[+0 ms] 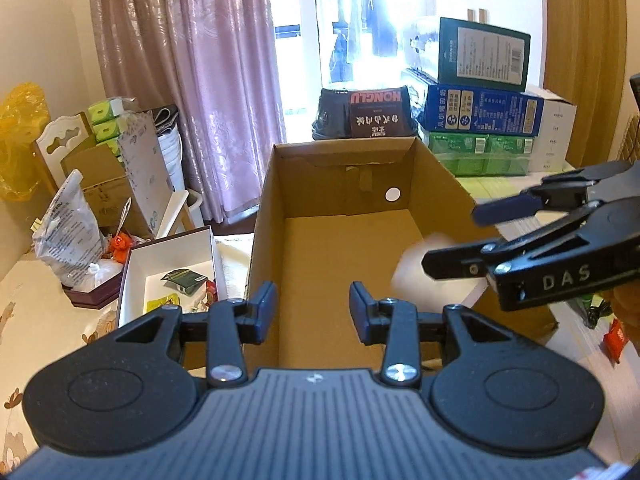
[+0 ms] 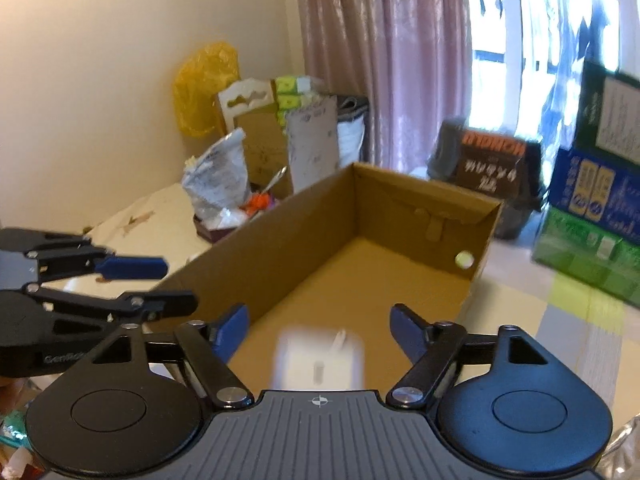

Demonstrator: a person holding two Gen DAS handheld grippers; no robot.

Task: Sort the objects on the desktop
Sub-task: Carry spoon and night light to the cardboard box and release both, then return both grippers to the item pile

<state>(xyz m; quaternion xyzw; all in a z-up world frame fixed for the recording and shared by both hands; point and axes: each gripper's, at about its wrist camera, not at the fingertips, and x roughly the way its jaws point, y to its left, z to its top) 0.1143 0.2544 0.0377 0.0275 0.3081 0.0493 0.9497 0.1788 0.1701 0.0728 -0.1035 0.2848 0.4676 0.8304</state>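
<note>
Both my grippers hover at the near rim of the open cardboard box (image 1: 344,216). My right gripper (image 2: 320,320) has its fingers spread wide with nothing between them; a blurred white block (image 2: 318,360), apparently a small box or charger, shows in the gap over the box floor at 6 o'clock. My left gripper (image 1: 313,308) is likewise well open and empty. Risk: the block looks to be mid-drop; if so, it could bounce, tip against the 3 o'clock wall, or clip my right fingers (image 1: 452,258). The blur hides its markings; it looks pale, boxy and lightweight.
</note>
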